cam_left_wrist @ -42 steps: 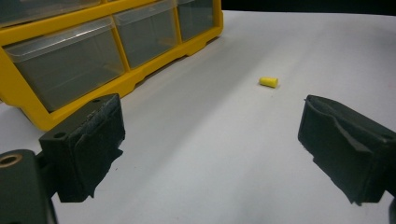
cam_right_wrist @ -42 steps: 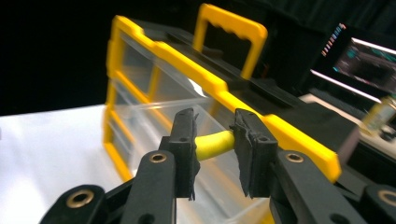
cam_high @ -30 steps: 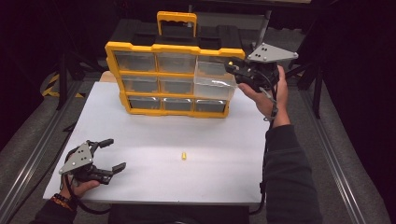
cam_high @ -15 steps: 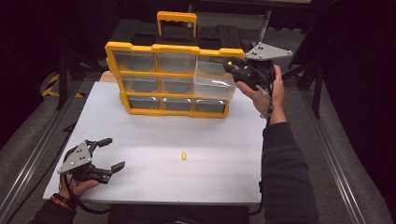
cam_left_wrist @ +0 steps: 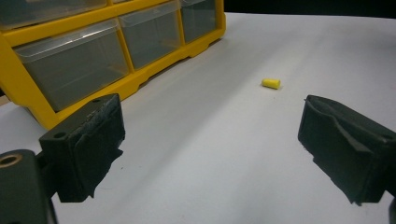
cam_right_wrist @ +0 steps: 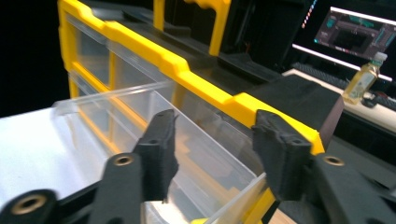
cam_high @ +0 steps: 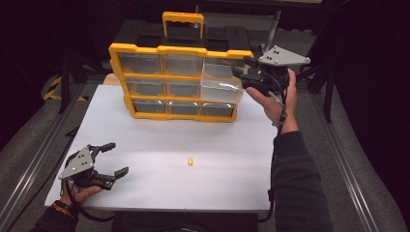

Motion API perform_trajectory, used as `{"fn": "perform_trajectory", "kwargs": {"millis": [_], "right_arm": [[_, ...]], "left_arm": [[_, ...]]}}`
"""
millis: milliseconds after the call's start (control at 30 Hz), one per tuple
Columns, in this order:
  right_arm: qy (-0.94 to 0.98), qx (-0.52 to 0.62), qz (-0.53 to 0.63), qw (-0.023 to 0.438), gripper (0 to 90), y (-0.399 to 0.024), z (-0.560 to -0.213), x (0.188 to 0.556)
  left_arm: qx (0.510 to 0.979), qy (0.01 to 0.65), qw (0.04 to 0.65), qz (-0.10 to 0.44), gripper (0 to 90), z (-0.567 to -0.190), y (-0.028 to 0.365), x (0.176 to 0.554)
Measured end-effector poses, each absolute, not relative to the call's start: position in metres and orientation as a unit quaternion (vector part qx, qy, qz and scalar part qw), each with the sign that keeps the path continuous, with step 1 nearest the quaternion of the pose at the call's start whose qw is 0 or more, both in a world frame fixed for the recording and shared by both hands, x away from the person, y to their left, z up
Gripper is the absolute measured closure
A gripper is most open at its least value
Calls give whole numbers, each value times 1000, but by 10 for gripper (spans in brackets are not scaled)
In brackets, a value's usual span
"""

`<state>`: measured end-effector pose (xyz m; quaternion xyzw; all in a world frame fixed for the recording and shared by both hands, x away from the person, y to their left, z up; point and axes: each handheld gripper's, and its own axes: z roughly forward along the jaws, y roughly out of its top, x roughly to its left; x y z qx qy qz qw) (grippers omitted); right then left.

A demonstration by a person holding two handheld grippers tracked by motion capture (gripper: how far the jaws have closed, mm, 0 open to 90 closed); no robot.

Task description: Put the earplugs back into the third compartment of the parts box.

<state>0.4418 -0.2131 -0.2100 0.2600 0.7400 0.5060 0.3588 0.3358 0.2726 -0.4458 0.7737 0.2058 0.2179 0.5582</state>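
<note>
A yellow organizer [cam_high: 179,82] with clear drawers stands at the back of the white table [cam_high: 159,188]. Its top right drawer [cam_high: 220,82] is pulled out toward me. My right gripper [cam_high: 241,75] is at that drawer's right front corner. In the right gripper view its jaws have just been opening and stand apart [cam_right_wrist: 215,154] over the clear drawer [cam_right_wrist: 130,100], with no pad pressing on it. My left gripper [cam_high: 113,157] rests open at the table's near left. A small yellow piece [cam_high: 190,161] lies ahead of it, loose between the wide jaws' lines [cam_left_wrist: 271,83].
The organizer's lower drawers [cam_left_wrist: 70,65] are shut. Its yellow carry handle [cam_high: 183,19] rises at the back. A screen [cam_right_wrist: 355,35] and a bottle [cam_right_wrist: 364,77] sit on a desk beyond the table. Dark floor surrounds the table.
The right gripper's jaws have parted at the pulled-out drawer's corner. The right hand has barely shifted. The left gripper and the yellow piece have stayed put.
</note>
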Motion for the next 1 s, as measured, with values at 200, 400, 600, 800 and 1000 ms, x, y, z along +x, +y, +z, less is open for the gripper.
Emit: {"fn": "perform_trajectory", "kwargs": {"millis": [200, 400, 600, 800, 1000], "right_arm": [[729, 238, 520, 376, 367, -214, -216, 418], [723, 212, 524, 397, 241, -213, -225, 391], [729, 192, 518, 403, 185, -215, -247, 367], [737, 187, 531, 374, 161, -219, -285, 351], [757, 198, 537, 315, 134, -209, -323, 349]], "left_arm": [[774, 204, 557, 219, 83, -446, 271, 335], [775, 206, 555, 221, 79, -446, 271, 335], [774, 208, 556, 221, 70, -446, 272, 335], [775, 208, 556, 218, 57, -446, 271, 336], [779, 205, 553, 212, 28, -447, 267, 336]]}}
